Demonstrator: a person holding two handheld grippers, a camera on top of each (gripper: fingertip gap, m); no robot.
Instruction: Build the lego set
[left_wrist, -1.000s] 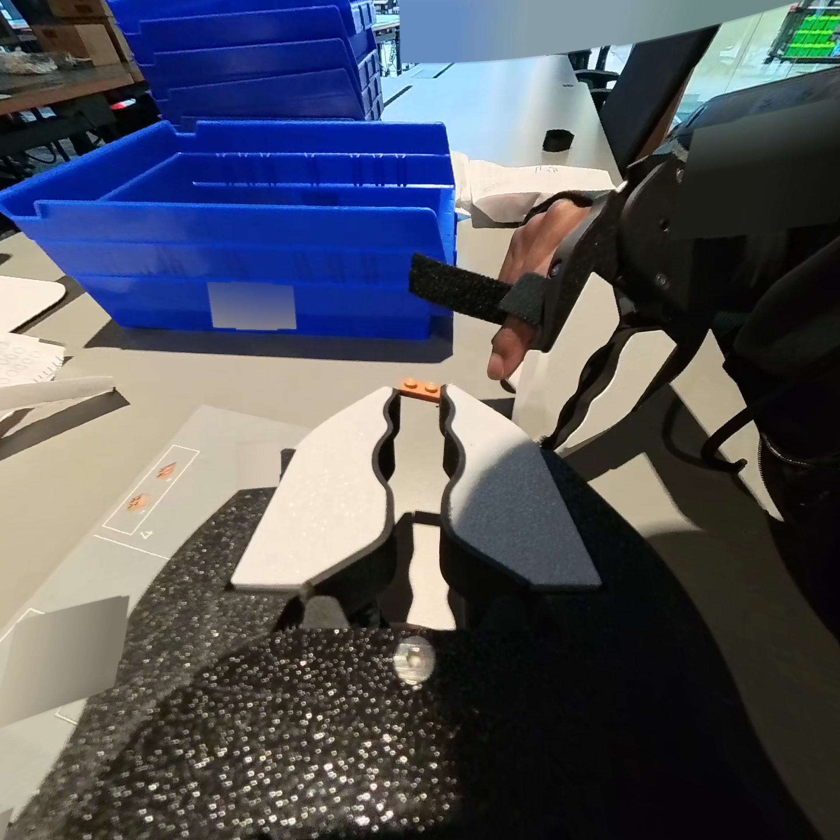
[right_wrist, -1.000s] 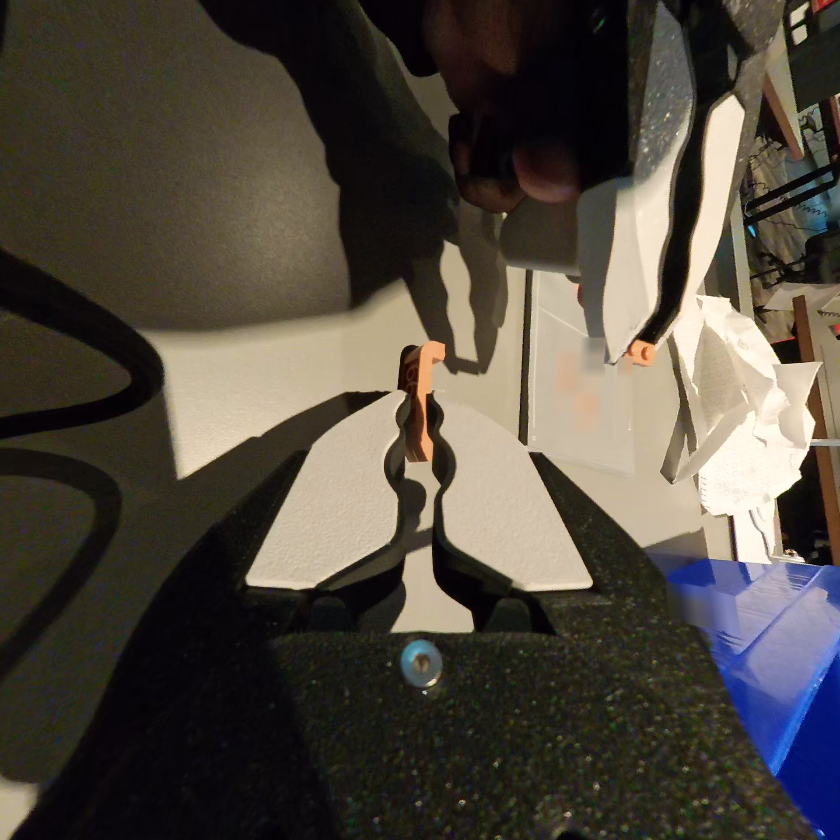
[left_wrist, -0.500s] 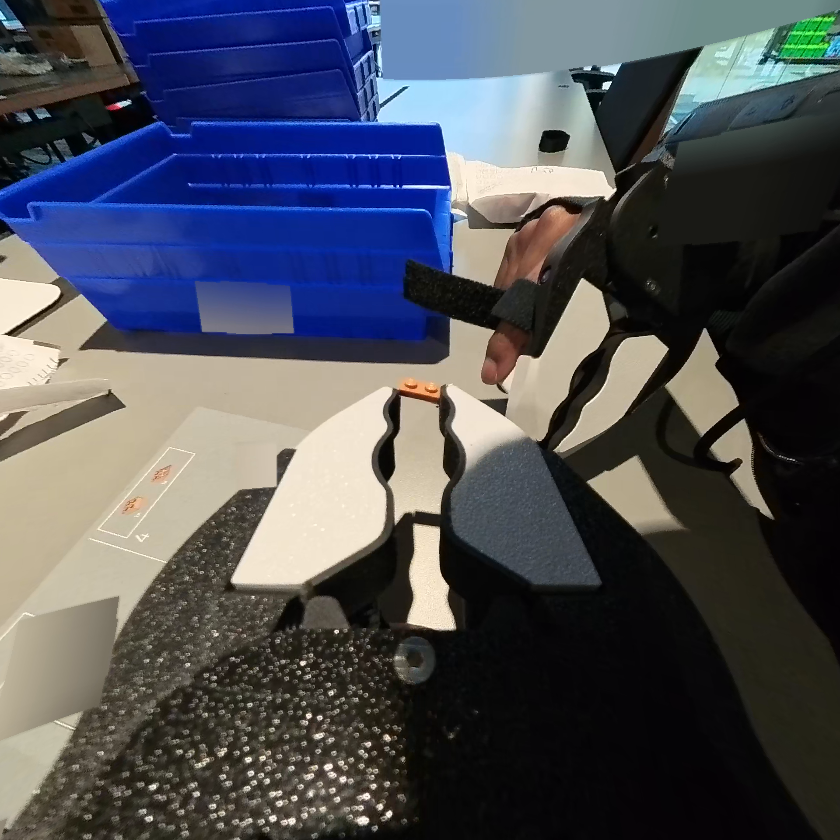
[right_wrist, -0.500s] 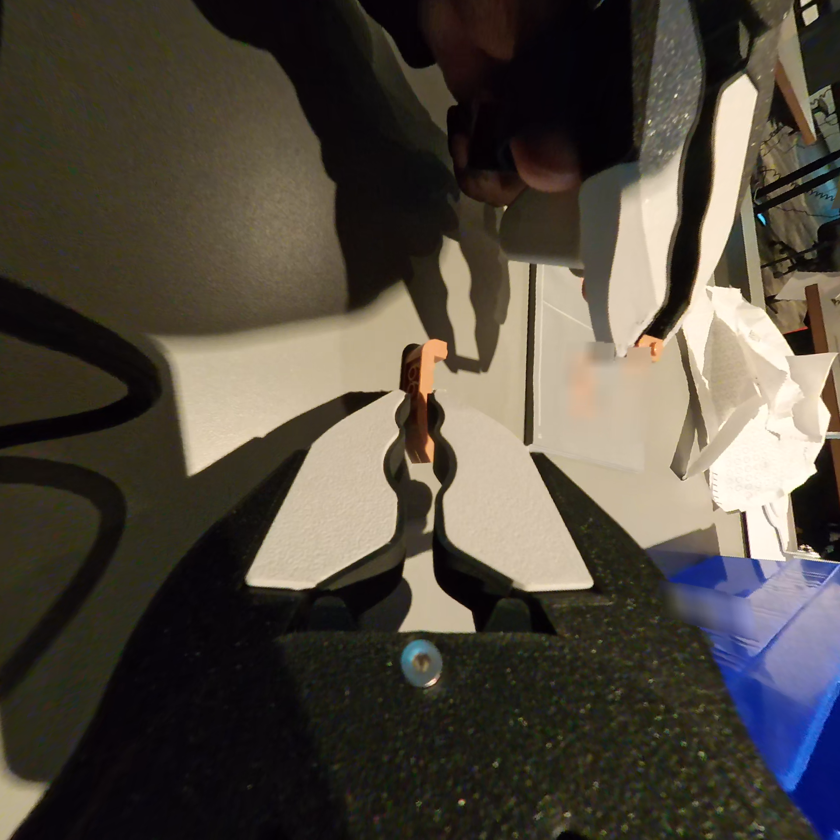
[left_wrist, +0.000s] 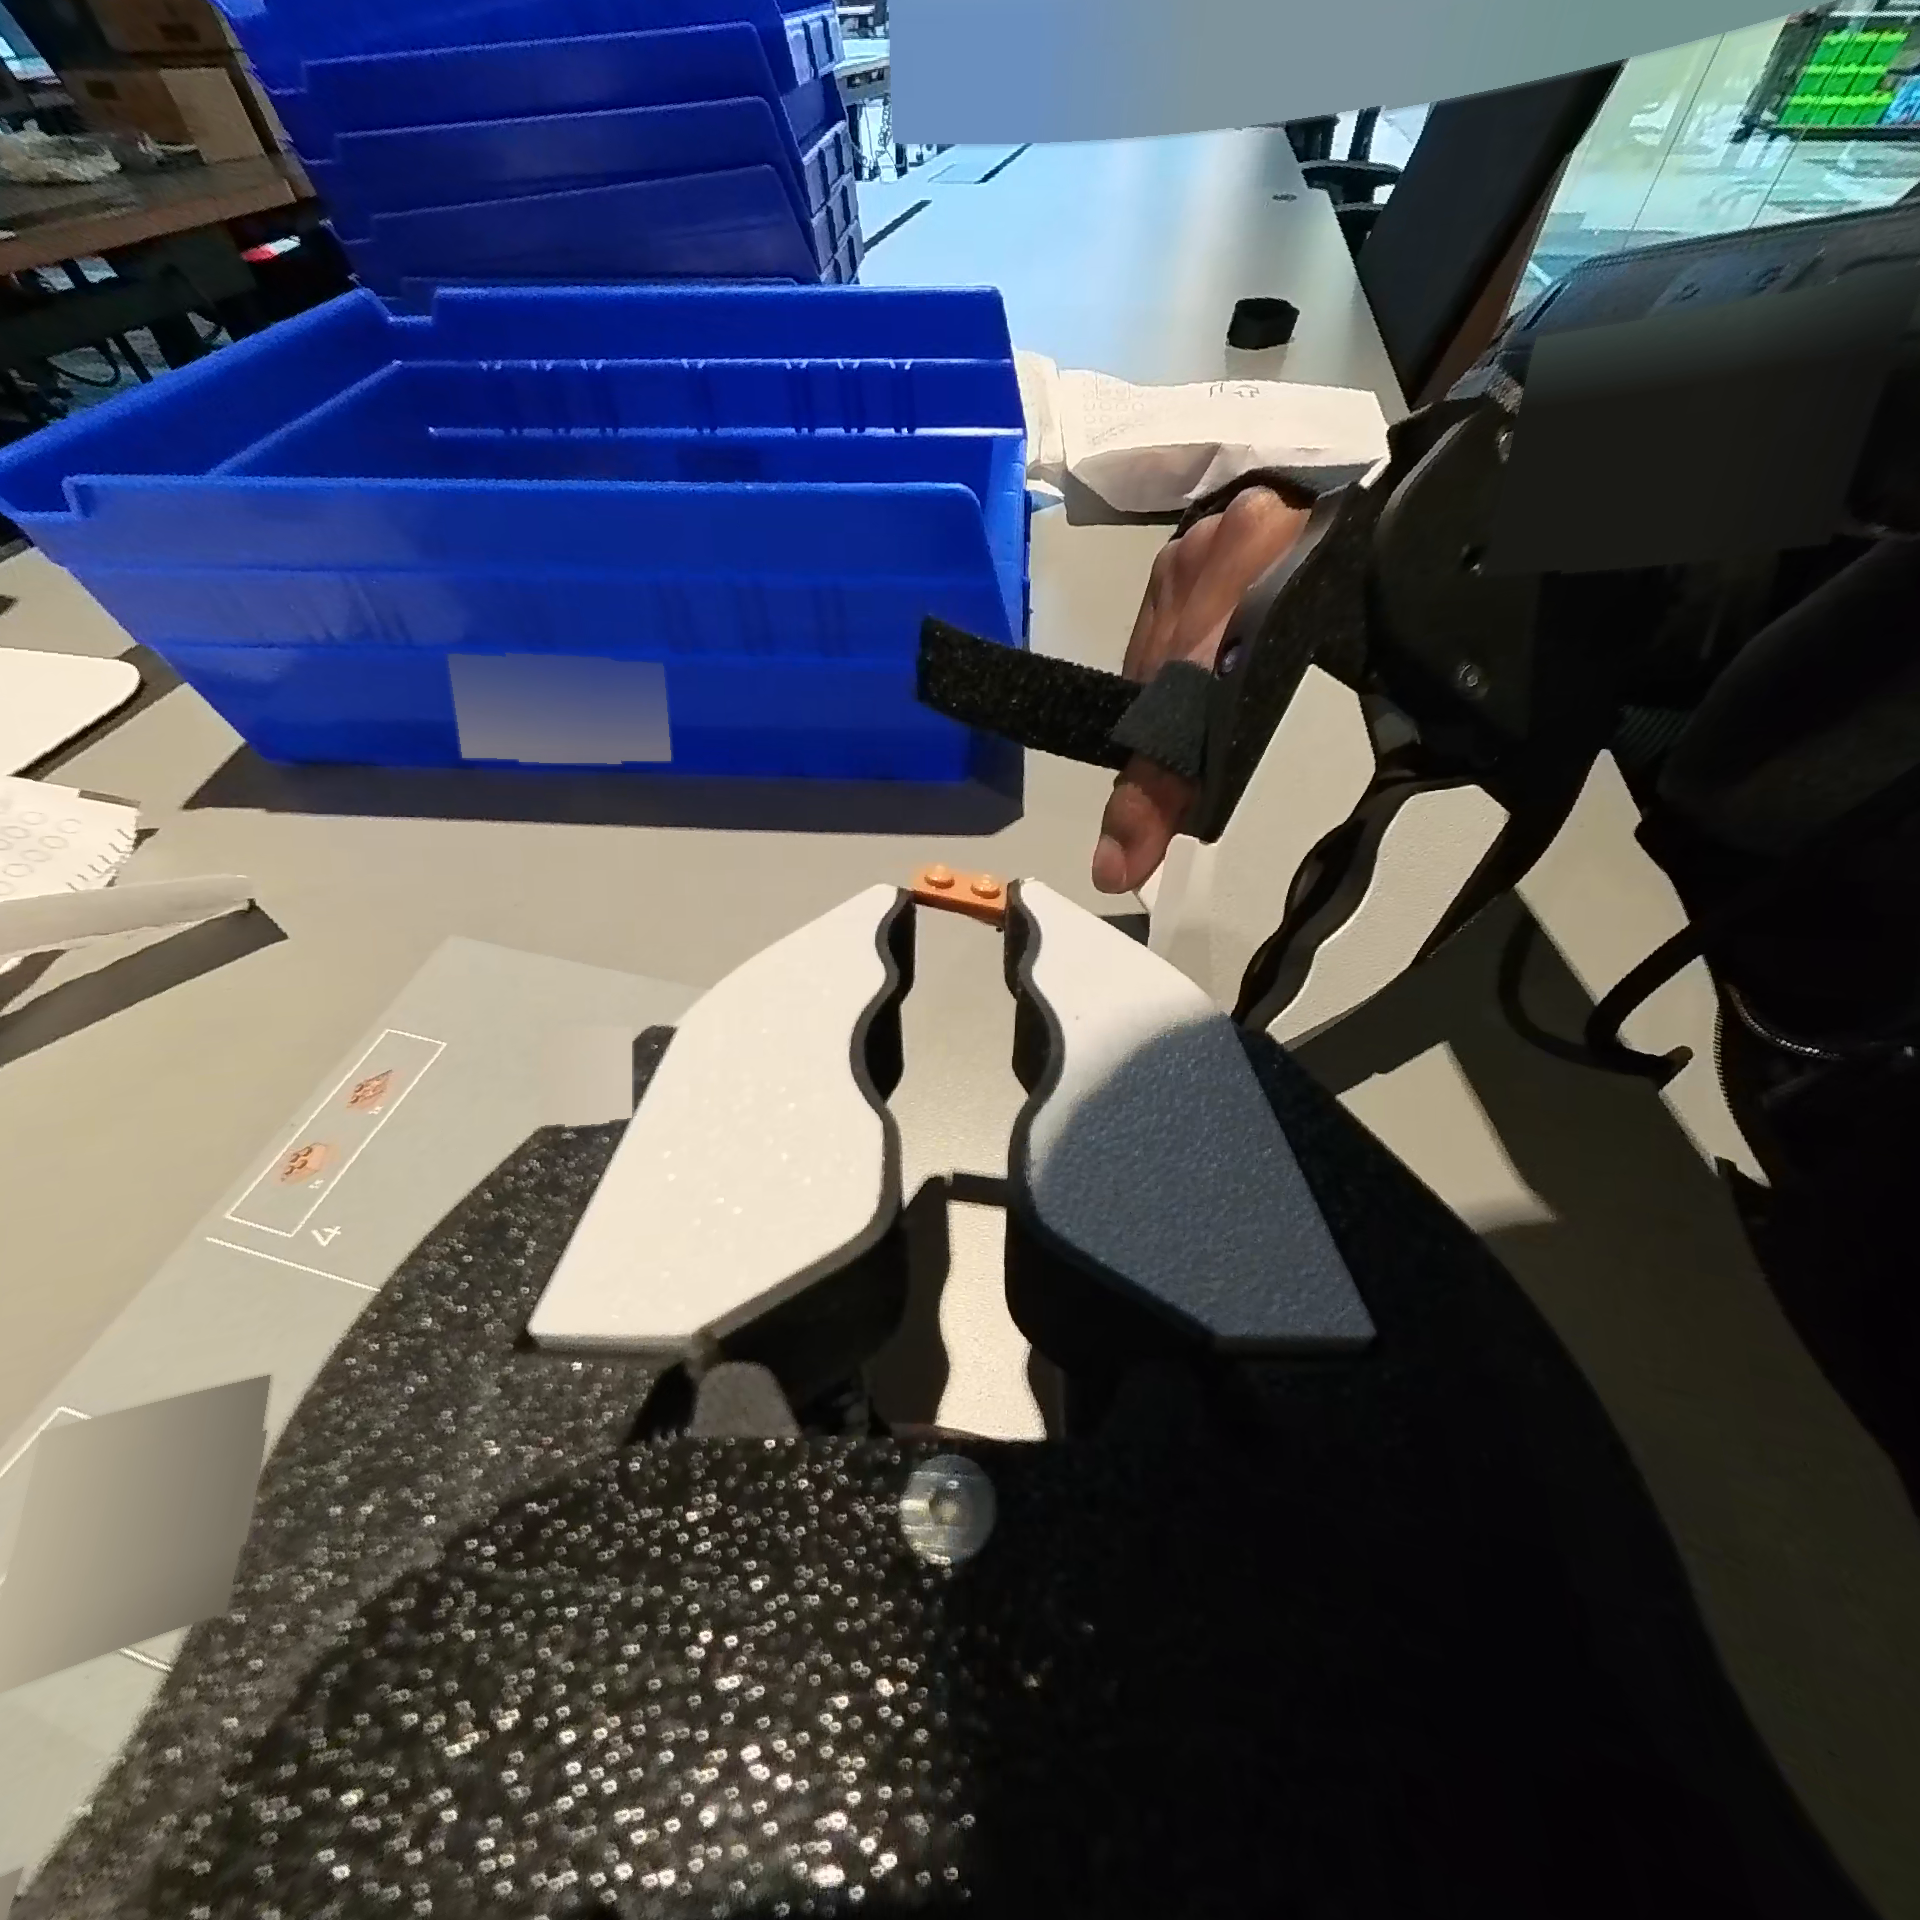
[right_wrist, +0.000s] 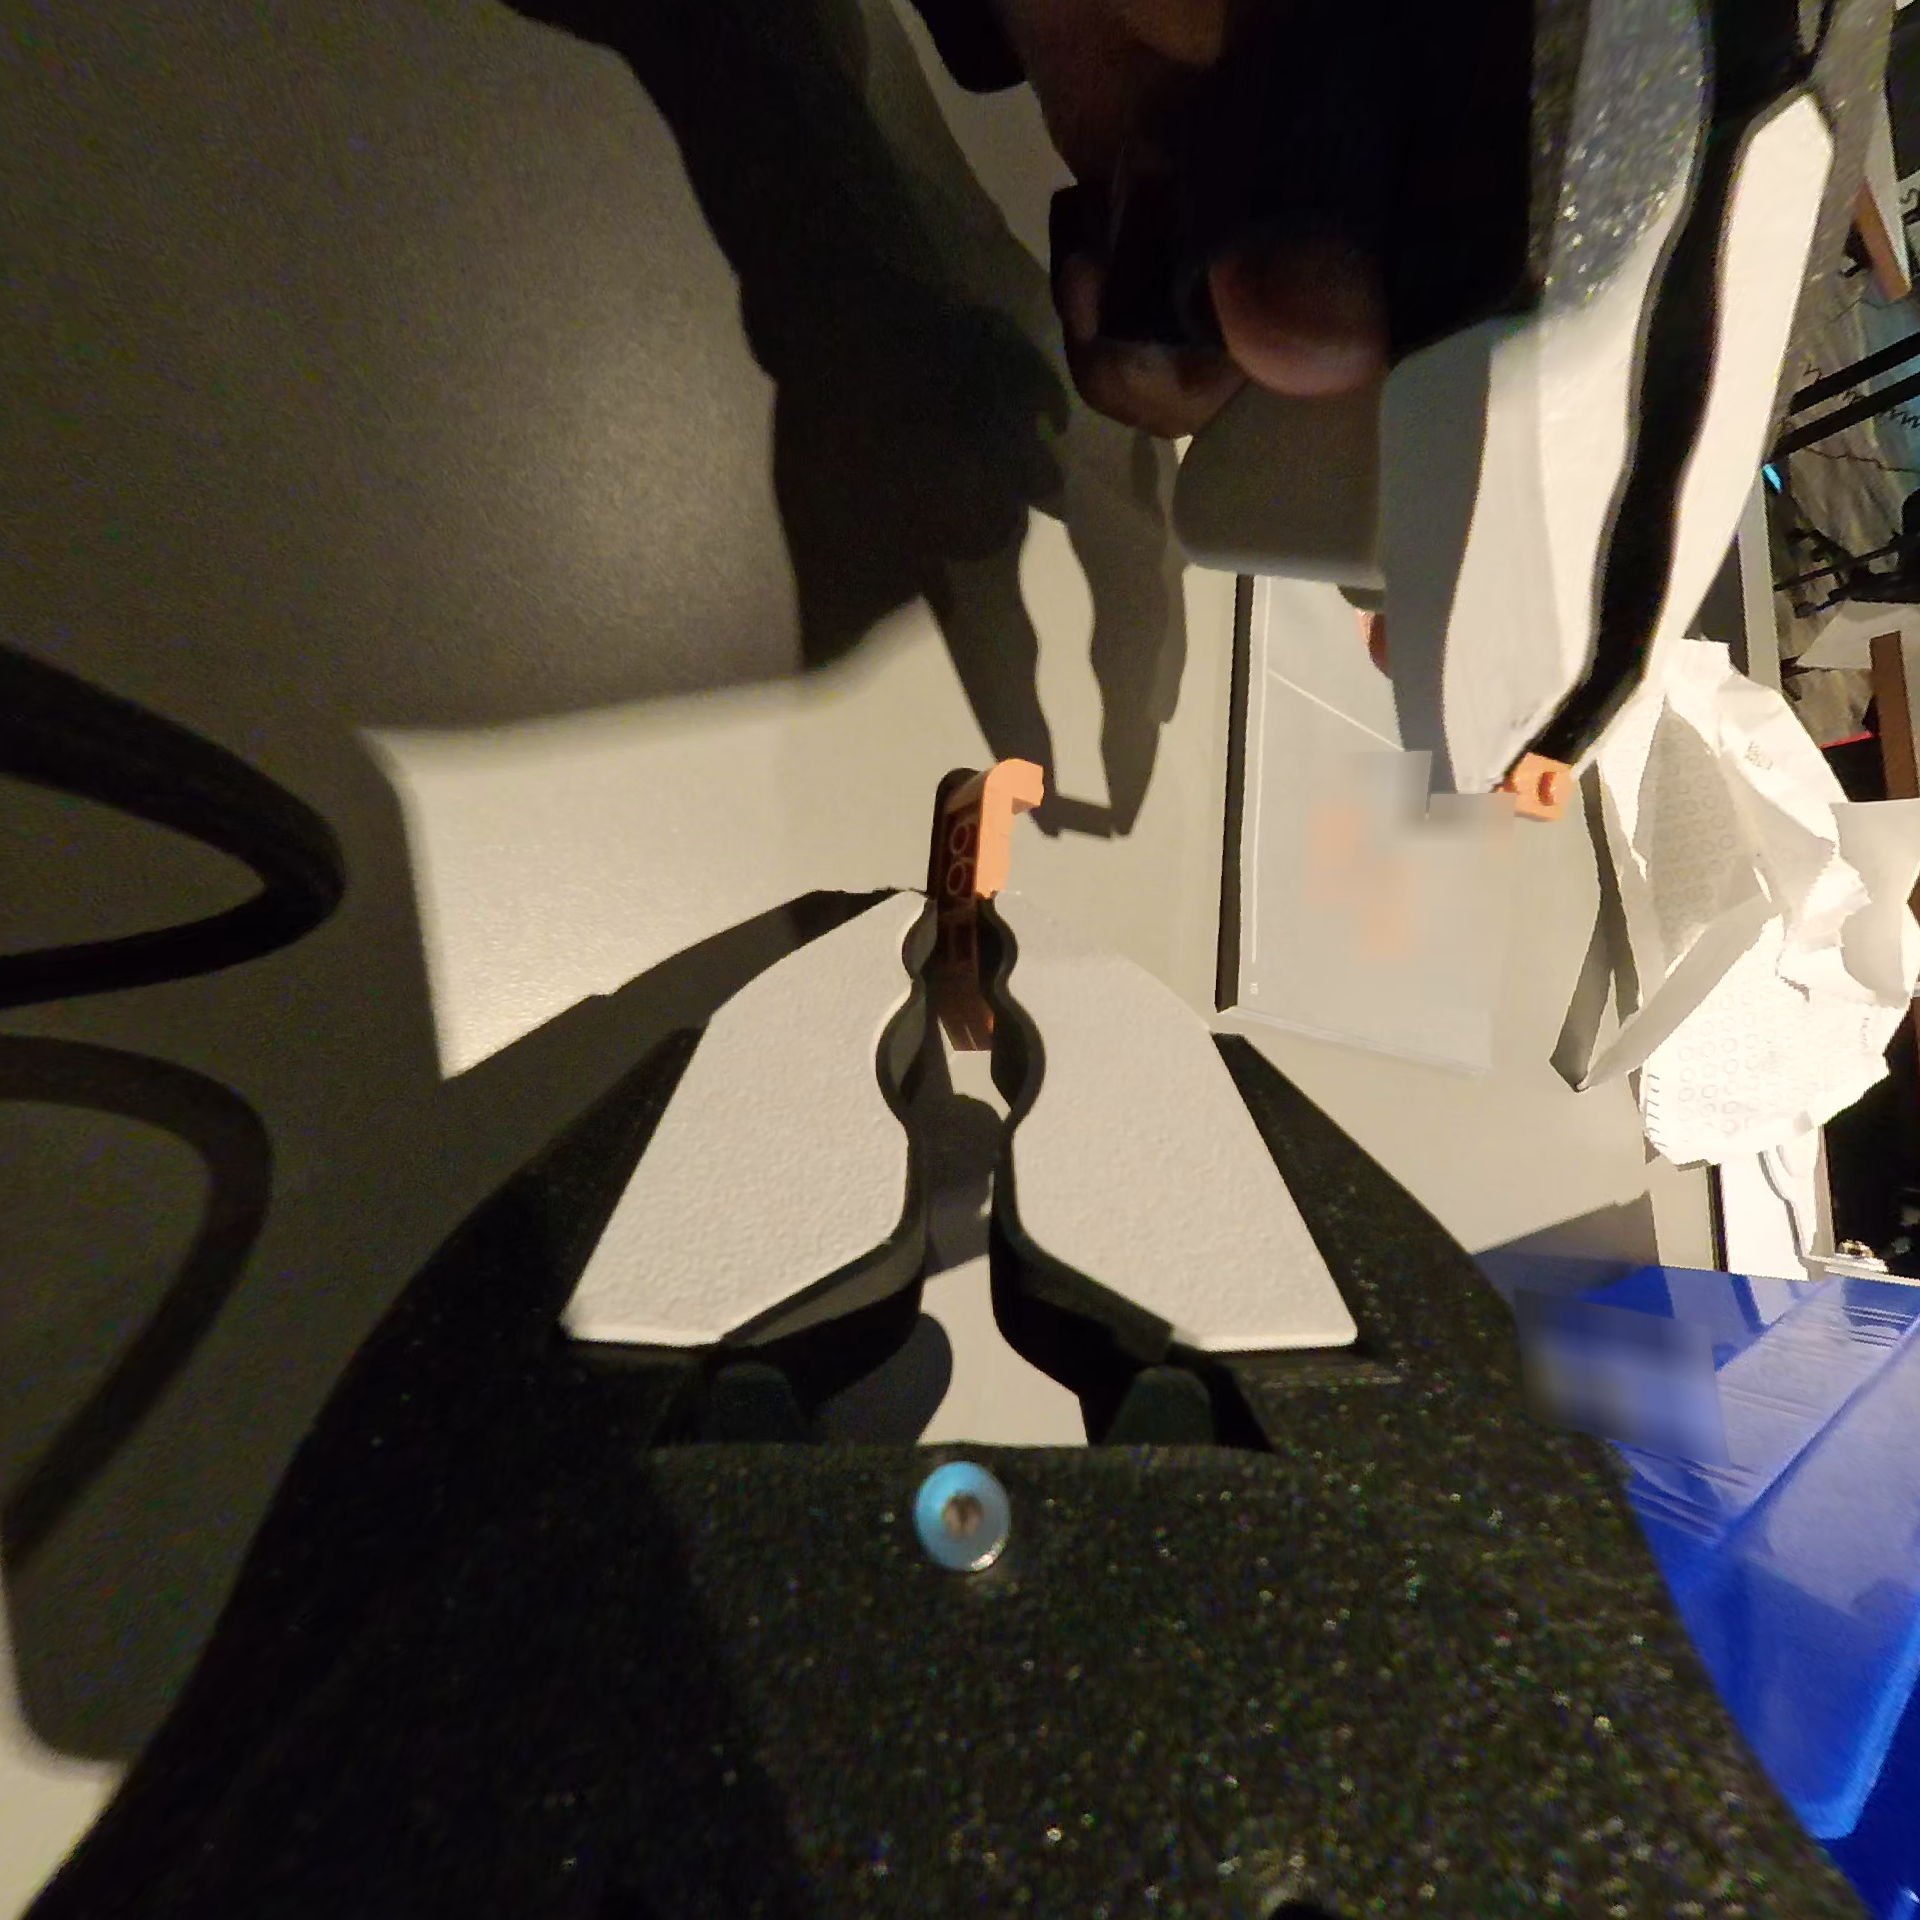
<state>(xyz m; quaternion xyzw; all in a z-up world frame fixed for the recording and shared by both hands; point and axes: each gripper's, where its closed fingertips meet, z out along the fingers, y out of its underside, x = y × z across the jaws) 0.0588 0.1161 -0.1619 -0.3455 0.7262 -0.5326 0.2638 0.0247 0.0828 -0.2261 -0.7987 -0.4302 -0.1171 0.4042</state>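
Note:
My left gripper (left_wrist: 961, 906) is shut on a small orange two-stud plate (left_wrist: 961, 891), held flat between the fingertips above the grey table. My right gripper (right_wrist: 961, 914) is rolled sideways and shut on an orange lego piece with a hooked end (right_wrist: 977, 852), which sticks out past the tips. The right gripper also shows in the left wrist view (left_wrist: 1340, 914), to the right of the plate. The left gripper shows in the right wrist view (right_wrist: 1527, 769), upper right, with the plate (right_wrist: 1540, 792) at its tip. An instruction sheet (left_wrist: 343, 1132) lies under the left gripper.
A blue plastic bin (left_wrist: 582, 582) stands behind the left gripper, with more blue bins (left_wrist: 582, 145) stacked farther back. Crumpled white paper (right_wrist: 1745, 935) lies beside the instruction sheet (right_wrist: 1382, 914). A black cable (right_wrist: 156, 883) loops at the left of the right wrist view. My right fingertips sit around 8 cm from my left ones.
Both grippers keep their holds. In the right wrist view the left gripper and its plate have drifted slightly right and farther off; the right gripper has barely moved.

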